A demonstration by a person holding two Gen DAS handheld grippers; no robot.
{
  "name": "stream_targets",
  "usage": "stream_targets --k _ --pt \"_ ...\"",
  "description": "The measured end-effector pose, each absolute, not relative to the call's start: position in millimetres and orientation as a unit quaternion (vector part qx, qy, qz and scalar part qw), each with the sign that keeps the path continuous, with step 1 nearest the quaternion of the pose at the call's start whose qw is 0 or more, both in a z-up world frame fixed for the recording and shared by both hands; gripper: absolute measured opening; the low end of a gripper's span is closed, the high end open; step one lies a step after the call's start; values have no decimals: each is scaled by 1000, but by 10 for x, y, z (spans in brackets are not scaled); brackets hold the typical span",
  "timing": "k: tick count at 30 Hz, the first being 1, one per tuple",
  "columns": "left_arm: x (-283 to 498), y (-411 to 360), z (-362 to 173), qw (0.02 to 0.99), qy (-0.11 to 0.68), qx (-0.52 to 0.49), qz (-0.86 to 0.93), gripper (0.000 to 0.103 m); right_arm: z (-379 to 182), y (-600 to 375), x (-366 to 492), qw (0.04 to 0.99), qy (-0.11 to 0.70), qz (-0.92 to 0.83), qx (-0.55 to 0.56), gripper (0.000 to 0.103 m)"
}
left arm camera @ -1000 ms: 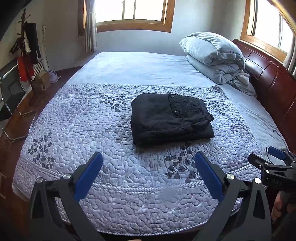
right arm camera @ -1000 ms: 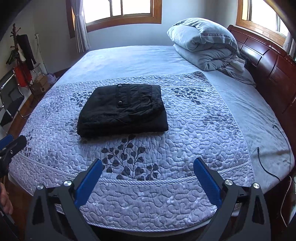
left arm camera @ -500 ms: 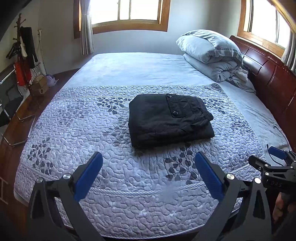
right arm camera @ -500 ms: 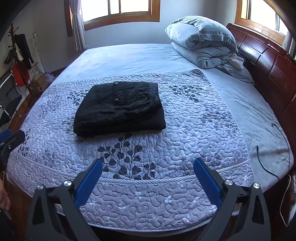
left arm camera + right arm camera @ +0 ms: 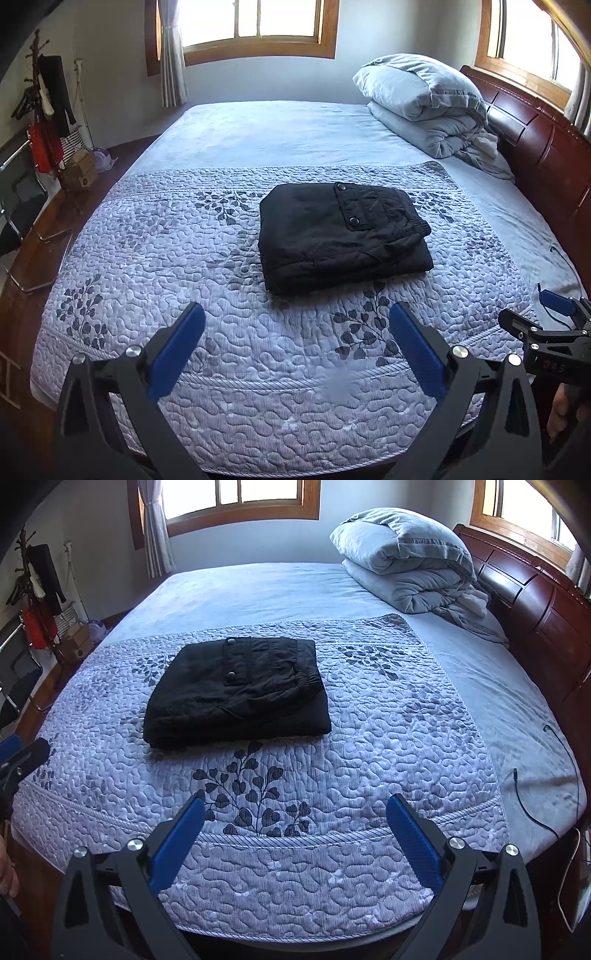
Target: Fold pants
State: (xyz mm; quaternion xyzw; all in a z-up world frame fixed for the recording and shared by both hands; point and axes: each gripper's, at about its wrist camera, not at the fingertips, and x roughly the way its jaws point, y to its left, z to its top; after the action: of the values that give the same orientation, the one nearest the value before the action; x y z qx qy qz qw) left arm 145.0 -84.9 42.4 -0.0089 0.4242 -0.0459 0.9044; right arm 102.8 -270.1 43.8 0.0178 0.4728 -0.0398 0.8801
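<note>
Pants (image 5: 340, 236): black, already folded into a thick rectangle; they lie flat on the quilt (image 5: 184, 258), near the middle of the bed, well apart from both grippers.
Top layer: the waist part with an elastic band and a flap with two snaps (image 5: 231, 674) is up; the lower layer sticks out a little at the near and right edges.
Handling: soft and limp, padded-looking fabric, probably not heavy; the layers can slide on each other, so a pinch on one layer only may open the fold.
Where to hold: I would pinch all layers together at the near corners, one gripper at each.
Left gripper (image 5: 297, 345): jaws wide apart, holding nothing, over the near edge of the quilt.
Right gripper (image 5: 295, 829): also wide apart and empty, at the same near edge.
Progress: the fold looks finished, or almost.
Around: rolled duvet (image 5: 424, 99) by the headboard (image 5: 535, 147), cable (image 5: 532, 805) on the right.
</note>
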Motion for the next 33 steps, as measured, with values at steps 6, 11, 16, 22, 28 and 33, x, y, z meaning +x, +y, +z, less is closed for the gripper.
stream_targets --k 6,11,16,22,28,33 --pt "1468 -823 400 902 428 -20 -50 99 430 -2722 1046 880 472 -42 20 99" --pt "1483 -822 369 901 431 -17 -48 99 413 -2755 1071 878 475 -45 24 99" --pt "1494 -826 359 901 432 -16 -47 99 389 -2760 1092 877 478 -45 23 99" --pt "1512 -827 333 900 434 -15 -48 99 371 -2742 1100 876 479 -45 22 99" --pt "1517 -811 314 900 432 -24 -58 99 330 -2754 1124 873 484 -46 23 99" --pt "1522 -832 319 903 425 -12 -54 99 296 -2768 1145 871 489 -49 25 99"
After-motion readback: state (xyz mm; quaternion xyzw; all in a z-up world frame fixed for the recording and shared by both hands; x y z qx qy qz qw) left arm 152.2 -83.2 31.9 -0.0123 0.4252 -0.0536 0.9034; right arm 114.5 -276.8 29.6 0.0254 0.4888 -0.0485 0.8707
